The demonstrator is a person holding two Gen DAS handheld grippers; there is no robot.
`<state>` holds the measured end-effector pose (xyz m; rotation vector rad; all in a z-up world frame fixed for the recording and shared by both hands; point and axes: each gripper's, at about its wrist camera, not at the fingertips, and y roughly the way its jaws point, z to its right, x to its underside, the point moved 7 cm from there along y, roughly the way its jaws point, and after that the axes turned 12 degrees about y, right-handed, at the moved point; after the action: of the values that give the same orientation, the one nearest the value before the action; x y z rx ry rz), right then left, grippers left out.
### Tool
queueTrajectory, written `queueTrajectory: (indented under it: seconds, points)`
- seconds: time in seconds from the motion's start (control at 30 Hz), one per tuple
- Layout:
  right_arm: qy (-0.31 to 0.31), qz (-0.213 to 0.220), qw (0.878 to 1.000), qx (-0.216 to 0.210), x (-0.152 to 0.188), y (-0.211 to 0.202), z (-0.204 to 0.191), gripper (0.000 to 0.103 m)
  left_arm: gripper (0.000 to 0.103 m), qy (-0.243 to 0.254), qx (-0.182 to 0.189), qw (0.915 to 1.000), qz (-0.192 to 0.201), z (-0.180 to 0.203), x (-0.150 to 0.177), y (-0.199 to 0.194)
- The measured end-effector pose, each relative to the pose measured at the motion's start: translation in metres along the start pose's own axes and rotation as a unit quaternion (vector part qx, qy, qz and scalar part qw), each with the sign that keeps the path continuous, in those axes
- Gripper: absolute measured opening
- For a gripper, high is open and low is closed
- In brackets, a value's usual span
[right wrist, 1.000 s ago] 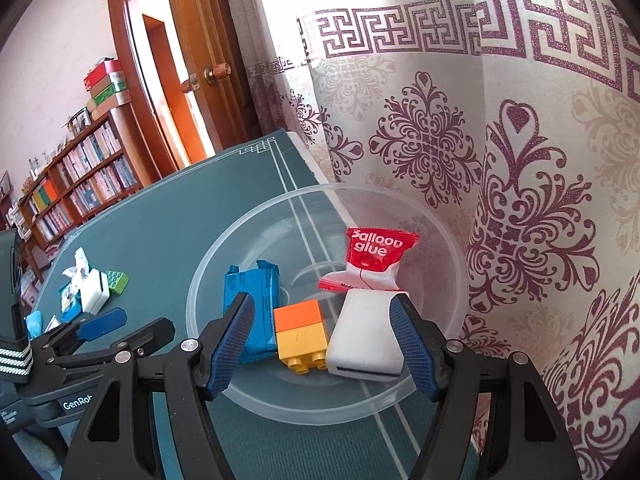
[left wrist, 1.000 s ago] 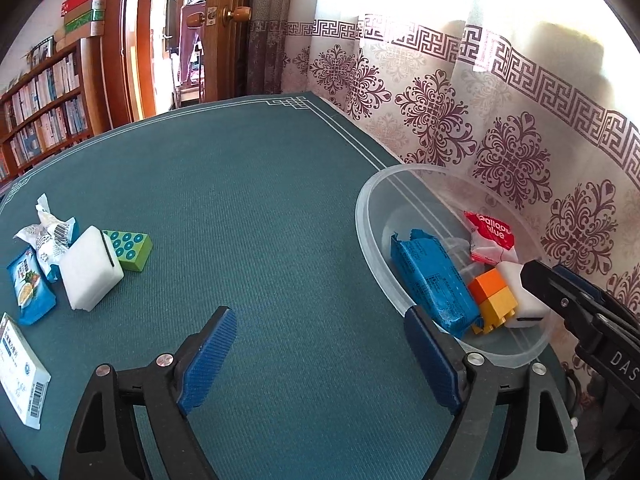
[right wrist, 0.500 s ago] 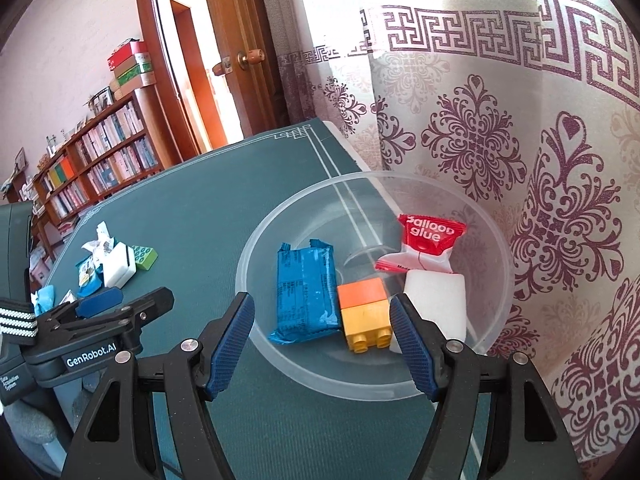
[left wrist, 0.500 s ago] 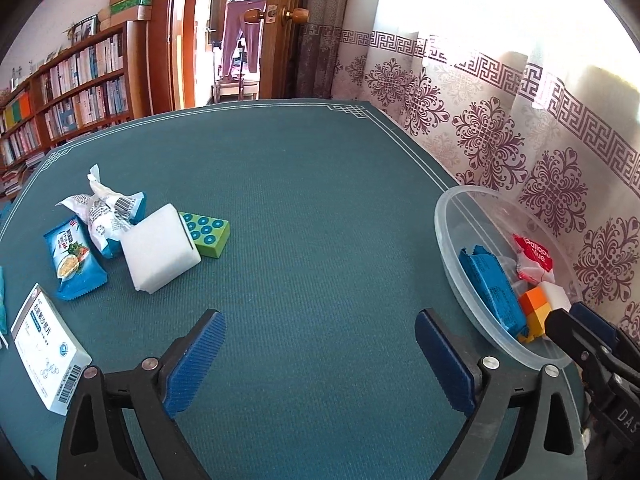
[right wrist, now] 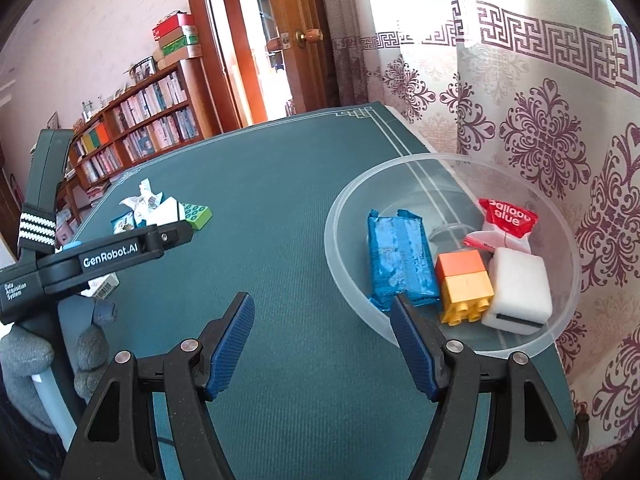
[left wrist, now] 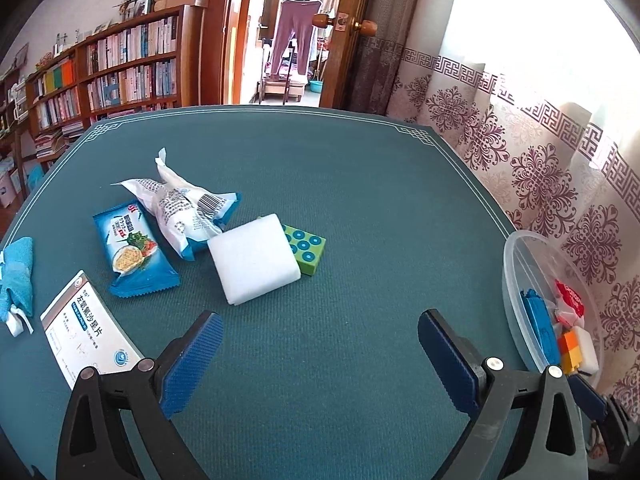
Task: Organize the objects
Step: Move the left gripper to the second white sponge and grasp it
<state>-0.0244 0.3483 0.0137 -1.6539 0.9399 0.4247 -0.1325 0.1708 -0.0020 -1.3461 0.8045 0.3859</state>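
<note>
A clear plastic bowl (right wrist: pixel 348 208) at the table's right edge holds a blue packet (right wrist: pixel 400 256), an orange-yellow brick (right wrist: pixel 464 280), a white block (right wrist: pixel 518 288) and a red-white glue sachet (right wrist: pixel 506 216). My right gripper (right wrist: pixel 324 344) is open and empty, just left of the bowl's near rim. My left gripper (left wrist: pixel 320 356) is open and empty over bare cloth. Ahead of it lie a white sponge block (left wrist: pixel 254 258), a green brick (left wrist: pixel 306 250), a blue snack packet (left wrist: pixel 132 248), a white-blue wrapper (left wrist: pixel 180 208) and a white box (left wrist: pixel 86 328).
A blue cloth pouch (left wrist: pixel 18 276) lies at the table's left edge. The bowl also shows at the right in the left wrist view (left wrist: pixel 514 280). A patterned curtain (right wrist: pixel 540 120) hangs right behind the bowl. Bookshelves (left wrist: pixel 120 68) and an open door (left wrist: pixel 296 32) stand beyond the table.
My left gripper has swung left, away from the bowl and toward the pile of loose items. My right gripper has drawn back and left, from over the bowl to beside its rim.
</note>
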Motion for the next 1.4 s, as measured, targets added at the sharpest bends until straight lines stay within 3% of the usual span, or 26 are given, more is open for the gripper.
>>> queueTrajectory:
  seconds: [0.2, 0.6, 0.83, 1.03, 1.4]
  points:
    - [-0.015, -0.006, 1.000, -0.008, 0.009, 0.002, -0.011, 0.071, 0.101, -0.033, -0.034, 0.9989, -0.005, -0.029, -0.006, 0.010]
    - [-0.021, -0.015, 1.000, -0.015, 0.017, 0.003, -0.017, 0.071, 0.100, -0.039, -0.073, 0.9963, -0.024, -0.047, -0.015, 0.042]
    - [-0.022, -0.026, 0.999, -0.014, 0.023, 0.008, -0.020, 0.071, 0.089, -0.031, -0.050, 0.9978, -0.029, -0.045, -0.011, 0.051]
    - [-0.026, -0.031, 0.999, -0.014, 0.026, 0.011, -0.023, 0.071, 0.062, -0.030, -0.015, 0.9991, -0.026, -0.041, -0.012, 0.050]
    - [-0.030, -0.038, 0.999, -0.016, 0.029, 0.017, -0.027, 0.071, 0.060, -0.012, 0.011, 0.9996, -0.023, -0.027, -0.006, 0.033]
